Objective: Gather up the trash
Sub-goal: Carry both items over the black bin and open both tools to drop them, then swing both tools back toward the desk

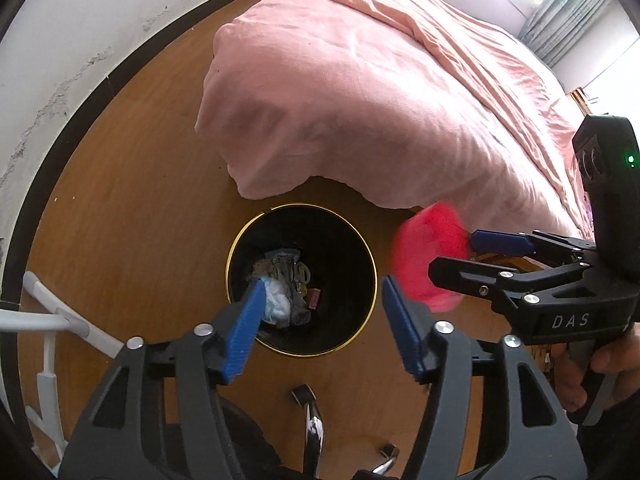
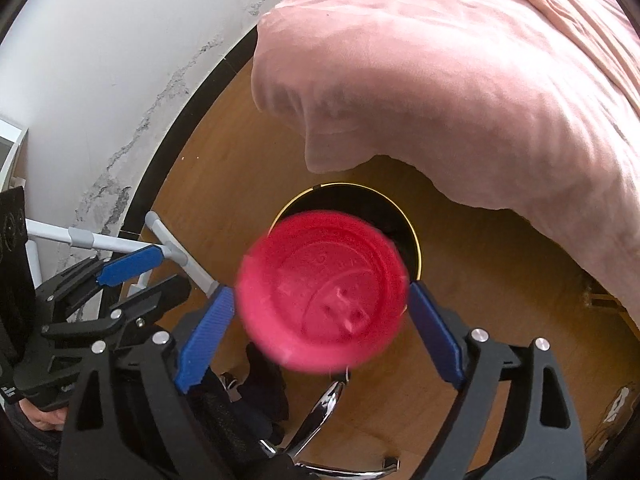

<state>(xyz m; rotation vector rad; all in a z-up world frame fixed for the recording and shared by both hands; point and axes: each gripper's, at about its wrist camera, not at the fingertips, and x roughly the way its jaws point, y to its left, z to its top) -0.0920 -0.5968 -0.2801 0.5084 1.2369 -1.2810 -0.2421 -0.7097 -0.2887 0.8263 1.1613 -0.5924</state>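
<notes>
A black trash bin with a gold rim (image 1: 362,248) stands on the wooden floor beside the bed, with crumpled paper and wrappers (image 1: 282,292) inside. My left gripper (image 1: 320,320) hangs above the bin, open and empty. My right gripper (image 2: 318,328) has its blue pads (image 2: 434,336) spread wide; a blurred pink plastic lid (image 2: 324,296) sits between them, over the bin's rim (image 2: 416,240). Whether the pads touch it I cannot tell. In the left wrist view the lid (image 1: 428,256) is at the right gripper's tips (image 1: 460,256), just right of the bin.
A bed with a pink cover (image 1: 380,92) overhangs the floor behind the bin. A white wall with a dark baseboard (image 1: 60,160) curves on the left. A white metal rack (image 1: 52,320) stands left. Chrome chair legs (image 1: 312,428) lie below the grippers.
</notes>
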